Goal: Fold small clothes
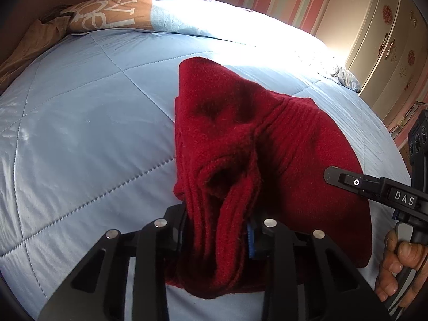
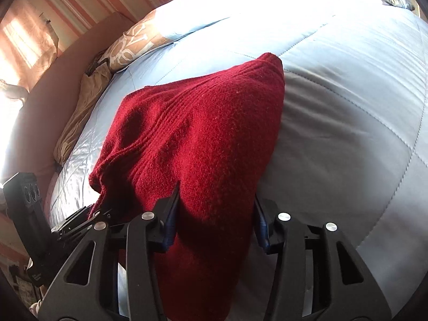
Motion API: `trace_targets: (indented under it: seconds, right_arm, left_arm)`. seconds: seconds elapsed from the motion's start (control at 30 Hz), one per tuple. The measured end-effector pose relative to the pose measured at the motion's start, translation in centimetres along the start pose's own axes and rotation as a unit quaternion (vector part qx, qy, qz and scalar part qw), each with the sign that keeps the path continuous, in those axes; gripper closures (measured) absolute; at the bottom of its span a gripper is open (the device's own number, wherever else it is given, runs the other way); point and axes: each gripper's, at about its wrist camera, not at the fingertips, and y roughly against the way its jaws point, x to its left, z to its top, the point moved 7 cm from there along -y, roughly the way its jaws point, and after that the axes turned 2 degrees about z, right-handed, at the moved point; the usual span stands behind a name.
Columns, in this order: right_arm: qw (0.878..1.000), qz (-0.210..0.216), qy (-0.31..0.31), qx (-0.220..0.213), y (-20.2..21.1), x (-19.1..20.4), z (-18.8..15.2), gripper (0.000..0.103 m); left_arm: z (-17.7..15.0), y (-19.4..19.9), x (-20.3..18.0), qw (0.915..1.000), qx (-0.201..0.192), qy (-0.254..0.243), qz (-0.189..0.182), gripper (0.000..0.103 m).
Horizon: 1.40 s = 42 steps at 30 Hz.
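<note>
A small dark red knitted garment (image 1: pixel 240 144) is stretched over the light blue quilt (image 1: pixel 80 123), its far end resting on the bed. My left gripper (image 1: pixel 218 230) is shut on a bunched edge of it, which hangs down between the fingers. My right gripper (image 2: pixel 215 222) is shut on the other near edge of the red garment (image 2: pixel 192 139). The right gripper also shows in the left wrist view (image 1: pixel 374 190), held by a hand at the right edge. The left gripper shows in the right wrist view (image 2: pixel 80 219), at the garment's lower left corner.
A patterned tan and blue pillow (image 1: pixel 107 13) lies at the head of the bed. A cream wardrobe (image 1: pixel 388 40) stands at the right beyond the bed. A striped wall (image 2: pixel 67 0) runs behind. Sunlight washes out the far quilt (image 2: pixel 267 8).
</note>
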Motion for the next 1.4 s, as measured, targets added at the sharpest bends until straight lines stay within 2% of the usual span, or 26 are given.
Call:
trace_targets:
  seconds: [0.17, 0.37, 0.6, 0.73, 0.9, 1.0, 1.1, 1.23, 1.3, 1.4]
  right_arm:
    - [0.999, -0.012, 0.029, -0.036, 1.7, 1.1, 0.4, 0.059]
    - [0.995, -0.036, 0.057, -0.076, 5.4, 1.0, 2.1, 0.06]
    - [0.982, -0.101, 0.101, -0.125, 12.9, -1.5, 3.5, 0.06]
    - [0.976, -0.134, 0.101, -0.141, 18.0, -5.8, 3.2, 0.06]
    - [0.971, -0.166, 0.096, -0.142, 23.1, -11.8, 0.8, 0.06]
    - [0.971, -0.171, 0.092, -0.141, 24.7, -14.7, -1.8, 0.06]
    - [0.974, -0.162, 0.076, -0.136, 24.9, -17.1, -4.7, 0.06]
    - [0.975, -0.164, 0.071, -0.132, 22.8, -19.9, -7.9, 0.059]
    - [0.974, -0.166, 0.074, -0.137, 21.9, -20.5, -8.6, 0.058]
    - [0.972, -0.169, 0.088, -0.139, 21.8, -20.7, -8.8, 0.052]
  left_arm:
    - [0.5, 1.9, -0.9, 0.9993, -0.019, -0.02, 0.025, 0.073]
    - [2.2, 3.8, -3.9, 0.998, -0.042, -0.042, 0.021, 0.074]
    - [3.6, 6.2, -12.7, 0.9938, -0.078, -0.079, 0.006, 0.074]
    - [3.0, 7.1, -18.9, 0.9922, -0.084, -0.091, -0.014, 0.074]
    - [-0.2, 7.6, -26.1, 0.9914, -0.077, -0.101, -0.03, 0.074]
    - [-3.1, 7.3, -28.8, 0.9916, -0.067, -0.106, -0.029, 0.074]
    - [-6.0, 6.5, -30.2, 0.9922, -0.055, -0.109, -0.024, 0.074]
    - [-9.1, 3.2, -30.6, 0.9935, -0.035, -0.108, -0.006, 0.073]
    - [-10.2, 2.1, -30.8, 0.9934, -0.04, -0.107, 0.005, 0.072]
    - [-10.7, 1.8, -30.6, 0.9931, -0.056, -0.1, 0.024, 0.065]
